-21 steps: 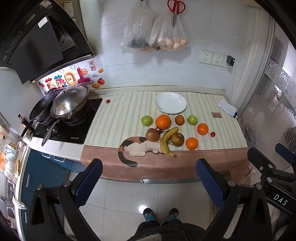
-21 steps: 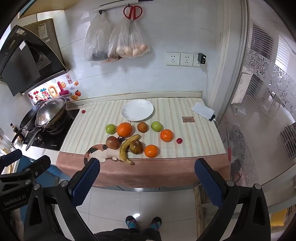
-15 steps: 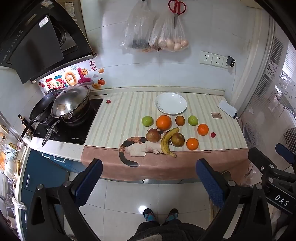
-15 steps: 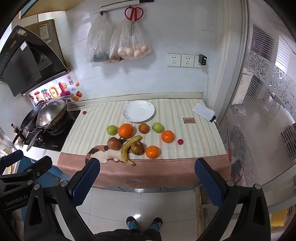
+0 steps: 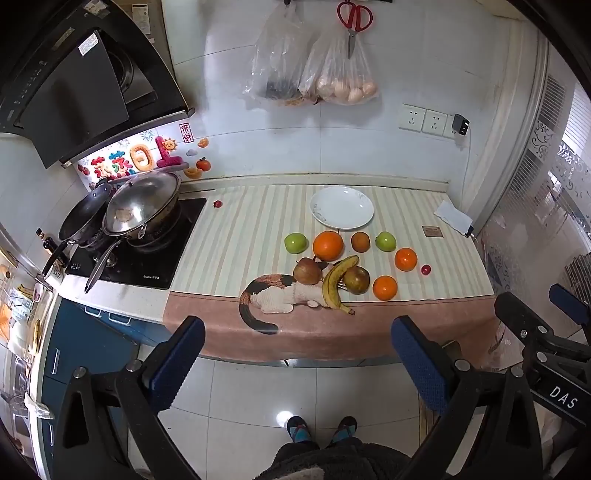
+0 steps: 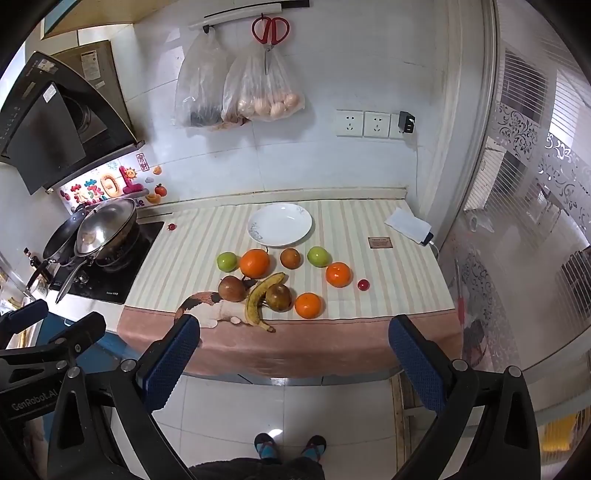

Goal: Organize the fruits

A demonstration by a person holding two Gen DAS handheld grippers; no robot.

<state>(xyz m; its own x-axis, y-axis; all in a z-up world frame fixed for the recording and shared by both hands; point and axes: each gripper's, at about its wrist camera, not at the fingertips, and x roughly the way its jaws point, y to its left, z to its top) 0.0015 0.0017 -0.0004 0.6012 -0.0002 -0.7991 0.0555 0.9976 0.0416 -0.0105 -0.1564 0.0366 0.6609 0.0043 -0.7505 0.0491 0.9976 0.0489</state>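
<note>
Range hood [image 5: 77,92] upper left, black, angled. Below it a black cooktop [image 5: 136,254] at the counter's left end, carrying a lidded steel wok [image 5: 142,210] and a dark frying pan [image 5: 85,214] just beside it, handles toward the front edge. Colourful stickers [image 5: 136,162] on the wall tiles behind. Two clear plastic bags [image 6: 236,88] hang on the back wall, one with eggs; red-handled scissors [image 6: 270,31] hang over them. Wall sockets [image 6: 364,123] to the right, a black plug [image 6: 406,122] in the last. White folded cloth [image 6: 408,224] at the counter's back right corner.
</note>
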